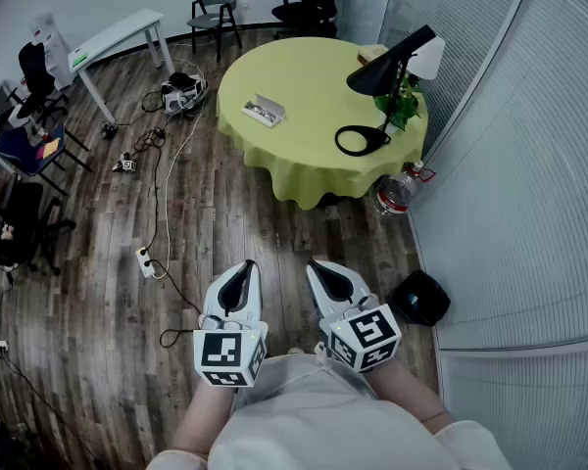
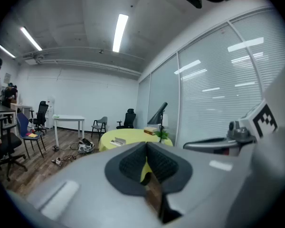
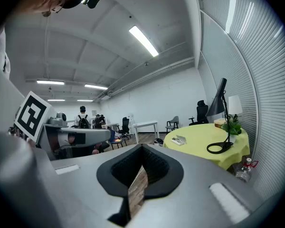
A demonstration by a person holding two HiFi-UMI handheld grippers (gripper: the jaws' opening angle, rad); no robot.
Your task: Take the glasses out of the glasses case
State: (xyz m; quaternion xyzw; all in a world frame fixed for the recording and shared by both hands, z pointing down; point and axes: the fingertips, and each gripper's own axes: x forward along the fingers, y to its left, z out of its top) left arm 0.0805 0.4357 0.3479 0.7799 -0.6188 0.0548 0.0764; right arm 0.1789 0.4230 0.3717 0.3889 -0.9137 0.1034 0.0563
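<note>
Task not started | my left tongs (image 1: 243, 265) and right tongs (image 1: 317, 264) both pressed together, empty, held by my waist | what looks like the glasses case (image 1: 263, 111) lies on the yellow table (image 1: 304, 160), well apart from me | to do: walk over, lift glasses out.

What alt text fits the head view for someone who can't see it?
The left gripper and right gripper, both shut and empty, are held near the person's body, pointing toward a round yellow-green table across a wood floor. A glasses case and a black desk lamp sit on it.
</note>
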